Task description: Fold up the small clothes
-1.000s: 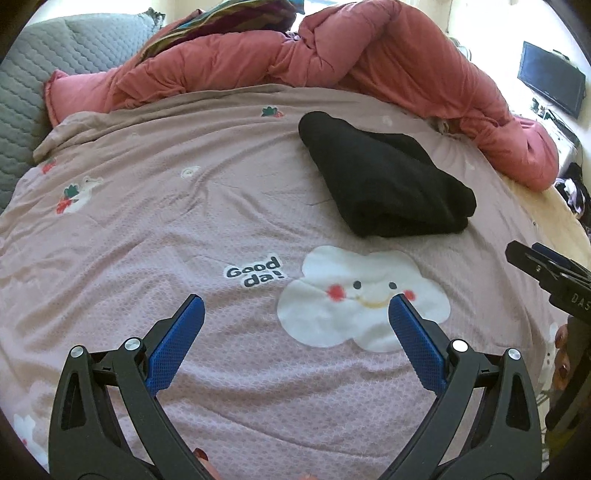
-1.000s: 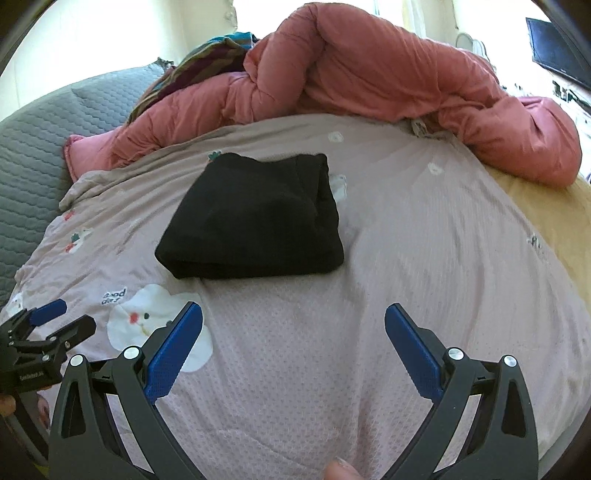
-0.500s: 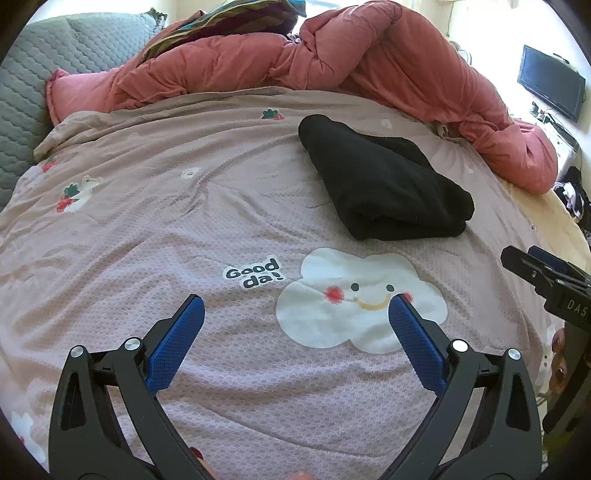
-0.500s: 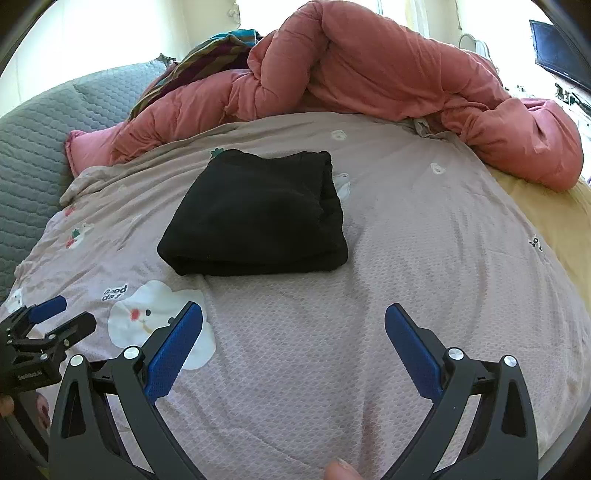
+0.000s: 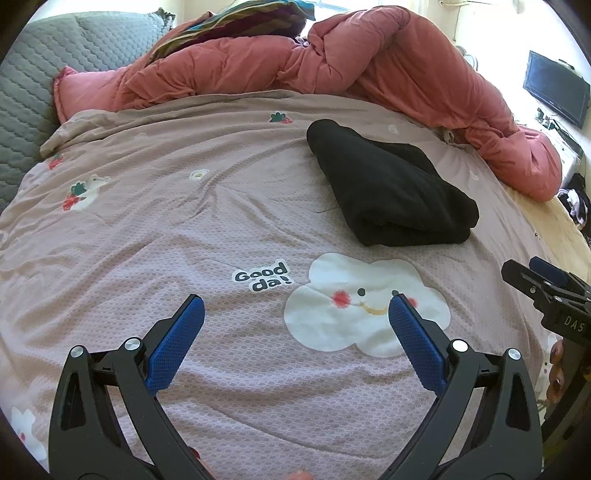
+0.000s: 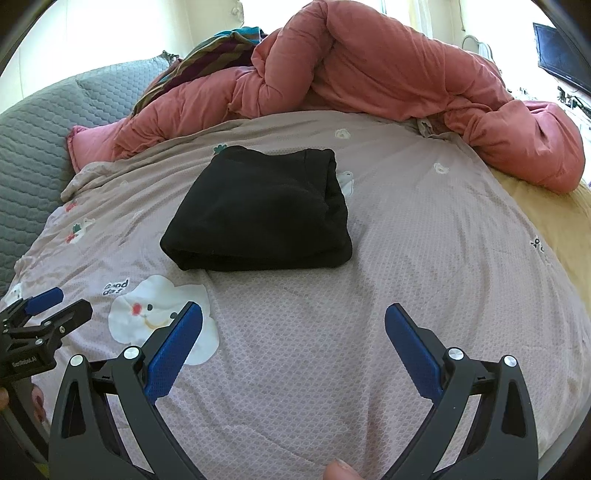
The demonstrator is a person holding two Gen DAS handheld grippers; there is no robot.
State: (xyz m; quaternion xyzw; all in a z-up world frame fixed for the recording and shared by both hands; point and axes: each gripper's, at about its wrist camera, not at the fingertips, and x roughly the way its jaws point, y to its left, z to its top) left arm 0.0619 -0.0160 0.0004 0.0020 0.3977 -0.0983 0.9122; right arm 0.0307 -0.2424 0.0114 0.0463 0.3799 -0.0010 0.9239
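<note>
The black garment (image 6: 258, 210) is lying folded into a thick, compact bundle on the mauve bedspread (image 6: 406, 258), its doubled edge facing the grippers. It is sitting just beyond the white smiling cloud print (image 5: 365, 301) and the "Good da!" lettering (image 5: 263, 281), touching neither gripper.

The left gripper (image 5: 295, 317) is hovering over the near part of the bedspread with its blue-padded fingers (image 5: 175, 345) spread wide and nothing between them; in its own view the cloud print is lying between and just ahead of the fingertips. The right gripper (image 6: 293, 332) is likewise standing wide apart and gripping nothing, with bare bedspread between its jaws and the garment ahead and slightly to the left. Each gripper is showing at the edge of the other's view.

Behind the garment, a bulky salmon-pink duvet (image 6: 369, 74) is lying heaped across the far side of the bed, close to the bundle's far edge but apart from it. A striped cloth (image 5: 236, 22) is peeking out above the duvet, and a grey quilted headboard (image 5: 48, 66) is running along the left. A dark screen (image 5: 556, 88) is standing off to the right. Nothing is lying between the grippers and the garment.
</note>
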